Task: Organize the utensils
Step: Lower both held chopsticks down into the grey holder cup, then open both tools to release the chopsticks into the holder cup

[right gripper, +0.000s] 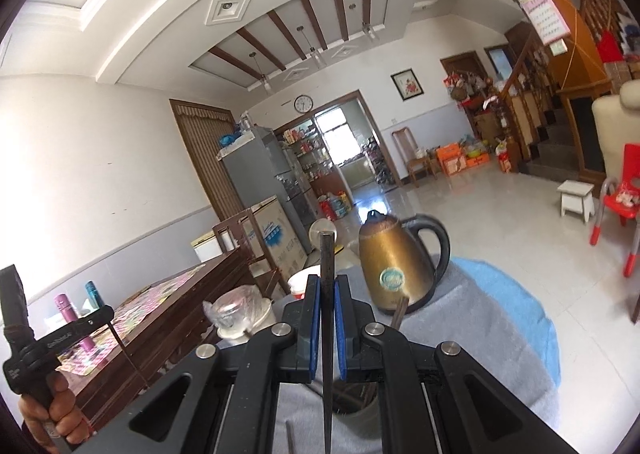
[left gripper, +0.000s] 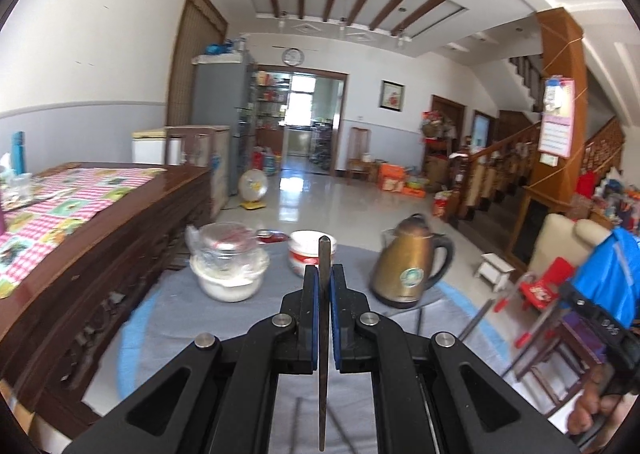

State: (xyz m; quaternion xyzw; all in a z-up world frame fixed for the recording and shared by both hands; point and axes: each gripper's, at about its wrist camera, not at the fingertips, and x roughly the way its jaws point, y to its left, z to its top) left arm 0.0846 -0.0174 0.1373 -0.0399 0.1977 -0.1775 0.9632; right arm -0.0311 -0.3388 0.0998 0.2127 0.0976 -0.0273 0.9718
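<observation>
In the left wrist view my left gripper (left gripper: 324,272) is shut on a dark chopstick (left gripper: 323,354) that stands upright between the blue pads. In the right wrist view my right gripper (right gripper: 327,282) is shut on another dark chopstick (right gripper: 327,334), also upright. Right below it a grey cup (right gripper: 354,398) holds several sticks, and one brown stick (right gripper: 399,312) pokes out. Both grippers hover over a round table with a grey cloth (left gripper: 176,314). Each gripper shows at the edge of the other's view: the right gripper (left gripper: 570,290), the left gripper (right gripper: 108,312).
On the table stand a gold kettle (left gripper: 412,270), a white bowl with a wrapped glass jar (left gripper: 230,266) and a white tub with a red label (left gripper: 306,258). A dark wooden sideboard (left gripper: 100,246) runs along the left. A red chair (right gripper: 622,189) and a white stool (right gripper: 576,199) stand at the right.
</observation>
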